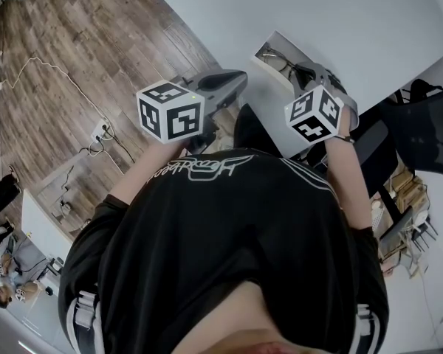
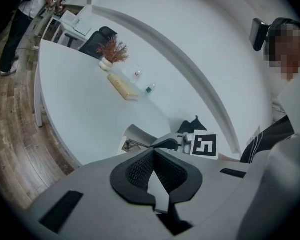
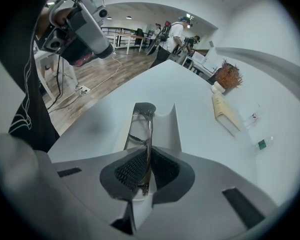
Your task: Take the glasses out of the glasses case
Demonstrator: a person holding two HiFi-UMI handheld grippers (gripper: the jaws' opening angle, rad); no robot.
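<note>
An open white glasses case (image 1: 273, 52) lies near the edge of the white table (image 1: 354, 21). The dark-framed glasses (image 3: 141, 115) sit tilted over the case (image 3: 166, 129), one temple arm running back between the pads of my right gripper (image 3: 147, 173), which is shut on it. In the head view the right gripper (image 1: 310, 72) is at the case's near end. My left gripper (image 1: 232, 81) hovers off the table edge left of the case, jaws shut with nothing between them. The left gripper view shows its jaws (image 2: 157, 176), the case (image 2: 136, 135) and the right gripper (image 2: 176, 144).
Farther along the table lie a tan box (image 3: 225, 113), a vase of dried plants (image 3: 228, 76) and a small bottle (image 3: 261, 144). A black office chair (image 1: 421, 127) stands to my right. Cables and a power strip (image 1: 102, 133) lie on the wooden floor. People stand at far desks (image 3: 175, 36).
</note>
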